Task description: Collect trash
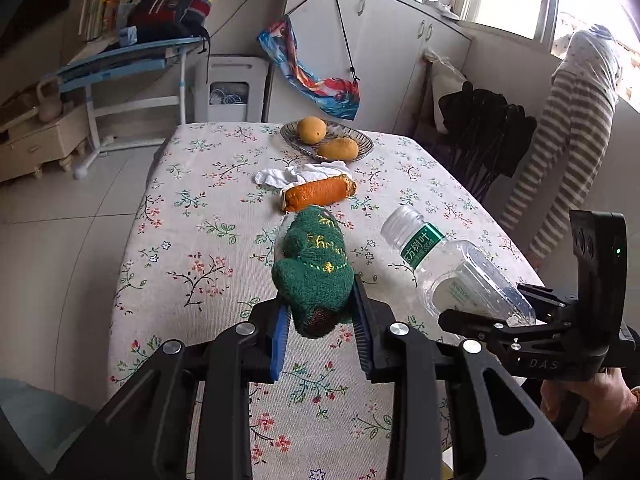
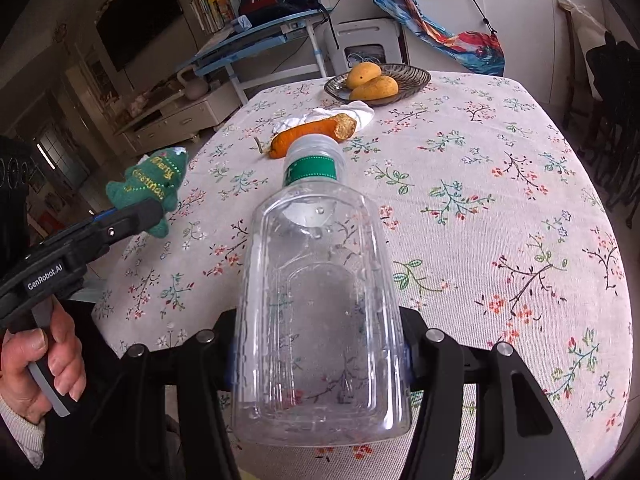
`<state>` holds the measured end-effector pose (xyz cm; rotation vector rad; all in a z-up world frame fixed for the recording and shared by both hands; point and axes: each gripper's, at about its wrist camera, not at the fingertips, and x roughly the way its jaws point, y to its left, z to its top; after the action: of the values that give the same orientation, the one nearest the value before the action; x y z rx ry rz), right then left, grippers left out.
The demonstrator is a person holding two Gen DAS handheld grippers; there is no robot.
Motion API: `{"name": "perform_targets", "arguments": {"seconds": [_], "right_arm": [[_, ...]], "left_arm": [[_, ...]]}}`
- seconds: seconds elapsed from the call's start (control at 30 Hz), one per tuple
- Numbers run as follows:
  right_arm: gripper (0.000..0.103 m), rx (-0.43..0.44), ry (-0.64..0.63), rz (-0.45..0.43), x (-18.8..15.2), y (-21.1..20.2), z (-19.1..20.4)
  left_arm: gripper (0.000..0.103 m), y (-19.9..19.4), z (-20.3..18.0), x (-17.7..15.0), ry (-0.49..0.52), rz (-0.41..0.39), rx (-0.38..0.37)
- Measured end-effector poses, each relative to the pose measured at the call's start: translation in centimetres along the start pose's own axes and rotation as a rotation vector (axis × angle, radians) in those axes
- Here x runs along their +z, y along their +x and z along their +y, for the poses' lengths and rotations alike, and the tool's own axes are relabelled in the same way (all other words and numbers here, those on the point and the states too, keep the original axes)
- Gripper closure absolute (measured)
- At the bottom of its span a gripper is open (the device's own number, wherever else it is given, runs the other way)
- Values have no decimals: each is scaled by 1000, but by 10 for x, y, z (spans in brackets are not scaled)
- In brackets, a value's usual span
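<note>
Both hand-held tools are loaded above the floral tablecloth [image 2: 500, 168]. The left gripper [image 1: 320, 320] is clenched on the base of a green plush tree [image 1: 316, 264]; its blue pads [image 1: 280, 340] press into the pile, so the toy is judged soft, light and compressible, likely to sag or twist rather than slip, and best held low on its thick base as it is here. Its long axis runs away from the jaws toward the far end of the table, tip forward and clear of the cloth. The right gripper [image 2: 320, 364] grasps a clear plastic bottle [image 2: 320, 280] across its lower body; the bottle looks empty, hence light, smooth-walled and liable to dent or squirt out under a hard squeeze, so a grip on the ribbed flat sides seems safest. Its long axis also points forward along the fingers, cap end with the green label [image 2: 312, 168] leading and slightly raised. Still lying on the table are 1 orange peel [image 1: 316, 194] and 1 crumpled white tissue [image 1: 296, 174], touching each other, near a dish [image 1: 352, 136] holding 2 mangoes [image 1: 312, 130].
</note>
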<state>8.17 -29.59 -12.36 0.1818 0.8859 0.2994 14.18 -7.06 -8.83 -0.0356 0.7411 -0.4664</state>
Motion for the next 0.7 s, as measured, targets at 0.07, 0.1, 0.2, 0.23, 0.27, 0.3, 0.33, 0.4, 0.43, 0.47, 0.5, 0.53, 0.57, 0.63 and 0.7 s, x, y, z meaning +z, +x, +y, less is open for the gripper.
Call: {"name": "perform_targets", "arguments": {"seconds": [0.07,0.1,0.2,0.23,0.27,0.3,0.33,0.4,0.43,0.47,0.5,0.53,0.57,0.63,0.7], "right_arm": [[48,-5,-4,6,-3,0,3],[48,-10,-10,7,-4,0,4],[48,-25,-33,12,-8,1,10],[48,-26,-36,13,-8,1,11],[48,-28,-38,12,-9,0,12],[48,-32,-41,12,-10,0,12],[48,-35,-43,13,-11,0,13],[48,-37,-46,20,-12,1,13],[47,-40,-50,20,-13,2,14],[47,-44,-55,21,-13,2,14],[47,-48,-61,22,-14,1,15],[47,-52,-66,23,-14,1,16],[47,-54,-69,23,-14,1,17],[47,-53,-69,22,-15,1,17],[47,-48,-62,17,-15,0,16]], "left_arm": [[75,0,1,-1,-3,-1,2],[75,-1,1,-1,-2,-2,2],[75,-3,1,-1,-1,-10,1],[75,-3,1,-1,-2,-12,1],[75,-4,1,-1,-3,-15,2],[75,-5,2,-2,-4,-16,1],[75,-5,2,-2,-4,-17,1],[75,-6,2,-1,-4,-19,1],[75,-6,2,-1,-4,-19,0],[75,-6,2,-1,-4,-18,2],[75,-6,2,-1,-3,-19,2],[75,-6,2,-1,-4,-19,1],[75,-6,2,-2,-4,-19,1],[75,-6,2,-2,-3,-19,2],[75,-6,2,-2,-4,-18,1]]}}
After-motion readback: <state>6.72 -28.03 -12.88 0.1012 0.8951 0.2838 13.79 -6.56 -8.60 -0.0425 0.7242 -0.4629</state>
